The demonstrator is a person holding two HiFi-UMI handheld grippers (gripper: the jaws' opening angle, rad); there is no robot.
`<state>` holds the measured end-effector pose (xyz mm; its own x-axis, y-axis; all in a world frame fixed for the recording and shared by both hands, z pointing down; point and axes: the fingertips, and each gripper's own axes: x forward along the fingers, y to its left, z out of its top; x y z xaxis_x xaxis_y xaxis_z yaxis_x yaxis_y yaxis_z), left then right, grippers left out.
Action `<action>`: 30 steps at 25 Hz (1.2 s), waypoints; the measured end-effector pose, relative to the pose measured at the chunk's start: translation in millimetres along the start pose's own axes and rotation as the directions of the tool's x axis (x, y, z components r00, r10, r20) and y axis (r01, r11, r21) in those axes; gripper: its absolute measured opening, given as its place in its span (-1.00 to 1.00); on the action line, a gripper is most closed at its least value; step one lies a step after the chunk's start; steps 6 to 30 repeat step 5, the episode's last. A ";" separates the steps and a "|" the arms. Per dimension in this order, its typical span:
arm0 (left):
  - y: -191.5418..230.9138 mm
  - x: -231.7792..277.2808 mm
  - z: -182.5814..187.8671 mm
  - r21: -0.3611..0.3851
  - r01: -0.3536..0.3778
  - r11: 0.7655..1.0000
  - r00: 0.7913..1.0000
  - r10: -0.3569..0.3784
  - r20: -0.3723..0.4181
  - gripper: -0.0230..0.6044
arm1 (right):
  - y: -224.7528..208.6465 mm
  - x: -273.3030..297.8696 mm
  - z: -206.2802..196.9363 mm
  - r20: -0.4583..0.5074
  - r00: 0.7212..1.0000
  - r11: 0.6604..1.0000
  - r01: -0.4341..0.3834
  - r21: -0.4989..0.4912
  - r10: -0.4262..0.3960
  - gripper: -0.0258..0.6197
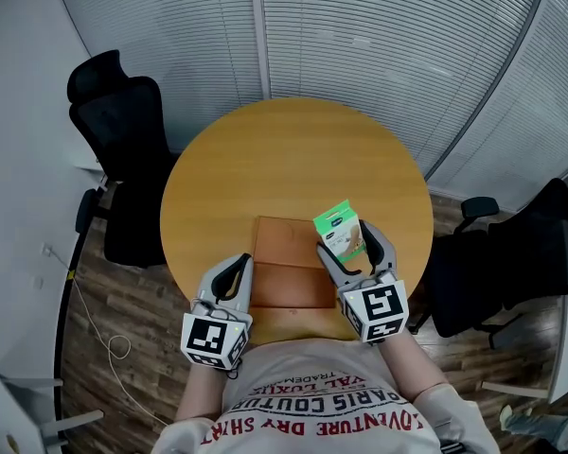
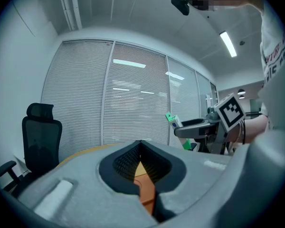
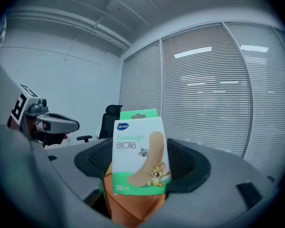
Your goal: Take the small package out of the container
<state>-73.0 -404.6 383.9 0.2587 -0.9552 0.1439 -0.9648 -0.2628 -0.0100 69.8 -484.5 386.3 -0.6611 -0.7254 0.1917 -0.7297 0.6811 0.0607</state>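
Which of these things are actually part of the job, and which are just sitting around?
Part of the job: bandage box, held in the right gripper; orange container; left gripper, shut and empty.
Just around: round table, black office chairs, window blinds.

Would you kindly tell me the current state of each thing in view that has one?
Left tool: shut, empty.
Right tool: shut on the small package.
Small package: lifted, out of the container.
Container: lying on the table; whether open or closed, I cannot tell.
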 end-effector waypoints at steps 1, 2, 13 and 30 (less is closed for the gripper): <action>0.1 0.2 0.1 0.000 -0.001 1.000 1.000 0.001 0.000 -0.90 | -0.1 0.2 -0.7 -0.002 1.000 1.000 -0.001 -0.001 0.001 0.19; 0.3 0.5 0.1 -0.001 -0.003 1.000 1.000 0.003 0.000 -0.89 | 0.0 0.6 -1.5 -0.003 1.000 1.000 -0.002 -0.001 0.002 0.19; 0.9 1.3 -0.5 -0.004 -0.006 1.000 1.000 0.006 0.001 -0.89 | 1.8 1.6 -3.6 -0.009 1.000 1.000 -0.007 0.006 0.007 0.19; 0.9 1.3 -0.5 -0.004 -0.006 1.000 1.000 0.006 0.001 -0.89 | 1.8 1.6 -3.6 -0.009 1.000 1.000 -0.007 0.006 0.007 0.19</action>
